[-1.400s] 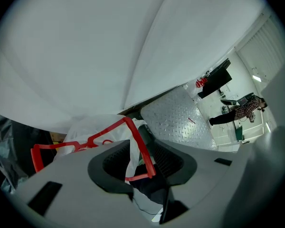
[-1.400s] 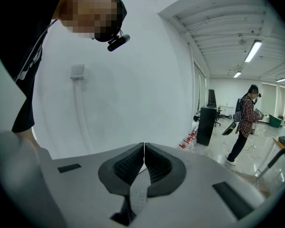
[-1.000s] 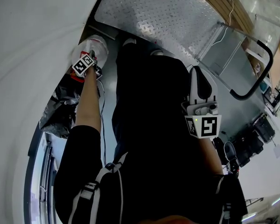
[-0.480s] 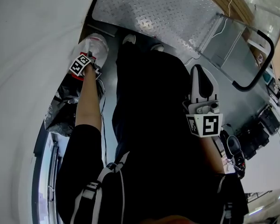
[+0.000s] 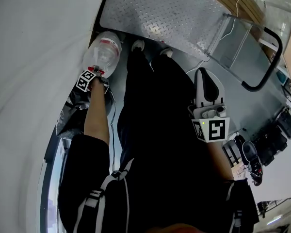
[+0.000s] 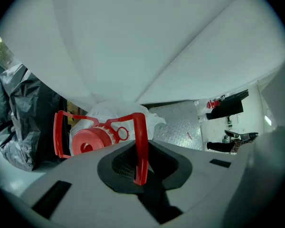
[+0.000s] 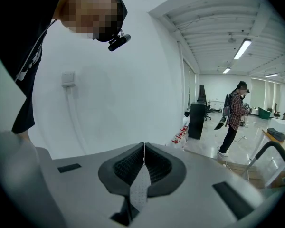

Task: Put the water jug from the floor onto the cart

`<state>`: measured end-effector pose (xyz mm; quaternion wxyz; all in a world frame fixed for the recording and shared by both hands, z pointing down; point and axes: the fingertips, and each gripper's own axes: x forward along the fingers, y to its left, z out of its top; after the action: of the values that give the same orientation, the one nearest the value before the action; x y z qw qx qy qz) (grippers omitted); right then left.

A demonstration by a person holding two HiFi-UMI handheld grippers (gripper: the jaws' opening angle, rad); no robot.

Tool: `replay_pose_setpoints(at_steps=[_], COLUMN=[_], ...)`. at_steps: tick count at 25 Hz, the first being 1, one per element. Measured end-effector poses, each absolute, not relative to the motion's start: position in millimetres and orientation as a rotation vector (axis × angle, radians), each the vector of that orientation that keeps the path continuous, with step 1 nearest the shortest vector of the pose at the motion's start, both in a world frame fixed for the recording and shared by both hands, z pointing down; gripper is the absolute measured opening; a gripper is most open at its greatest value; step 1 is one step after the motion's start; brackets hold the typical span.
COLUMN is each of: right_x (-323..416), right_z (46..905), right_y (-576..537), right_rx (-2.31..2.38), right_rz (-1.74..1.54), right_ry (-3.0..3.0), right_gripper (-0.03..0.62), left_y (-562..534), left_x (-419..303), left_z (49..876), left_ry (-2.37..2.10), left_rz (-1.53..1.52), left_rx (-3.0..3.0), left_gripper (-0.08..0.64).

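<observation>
The clear water jug with a red cap hangs by the wall, just short of the cart's front edge. My left gripper points steeply down onto its neck. Its jaws have just been closing and now pinch one bar of the red carry handle; the left gripper is shut on that handle. The cart's steel diamond-plate deck lies just beyond the jug. My right gripper is held beside my right leg; the right gripper is shut with nothing in it.
The cart's black push handle rises at the right. A white wall runs along the left, with a black plastic bag at its foot. My shoes stand next to the jug. A person stands far across the room.
The left gripper has shut on the jug's red handle and risen; the jug now shows more fully and nearer the cart's edge. The right gripper has hardly shifted.
</observation>
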<state>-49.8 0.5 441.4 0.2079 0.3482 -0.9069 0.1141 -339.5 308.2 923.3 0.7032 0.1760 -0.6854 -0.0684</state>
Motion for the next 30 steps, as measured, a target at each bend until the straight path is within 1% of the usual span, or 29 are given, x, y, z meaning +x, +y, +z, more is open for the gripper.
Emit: replay_pose_setpoints(at_steps=[6,10,14,19,24,30], right_x=[-42.9,-43.7,-39.9,-27.1,-19.2,-20.0], right_z=[414.5,392.8,382.3,371.4,368.3,364.8], right_y=[-11.2,-14.2,-20.2,-19.9,-22.0,-18.1], right_rx=[1.073,1.112,1.195,1.234,1.293,1.312], right_rz=[0.297,0.262,0.231,0.213,0.184,0.161], right_ry=[-2.558,-2.599,-2.622,-2.62,-2.613,-2.606], right_gripper=[0.018,0.018,0.018,0.018,0.018,0.018], left_y=[288.5,276.6,252.7,260.7,253.9,229.1], left_x=[-335.7,-324.9,-328.6,-303.3,-297.2,-284.6], left_z=[879.4,852.0,829.9,796.5,779.3,766.4], left_ry=[-1.515,-1.496,-1.48,-1.427,-1.396,-1.374], left_rz=[-0.201,-0.144,-0.08,0.03,0.09,0.061], left_rx=[0.424,0.474,0.572,0.632,0.742,0.835], left_gripper=[0.067,0.067,0.067,0.067,0.067,0.067])
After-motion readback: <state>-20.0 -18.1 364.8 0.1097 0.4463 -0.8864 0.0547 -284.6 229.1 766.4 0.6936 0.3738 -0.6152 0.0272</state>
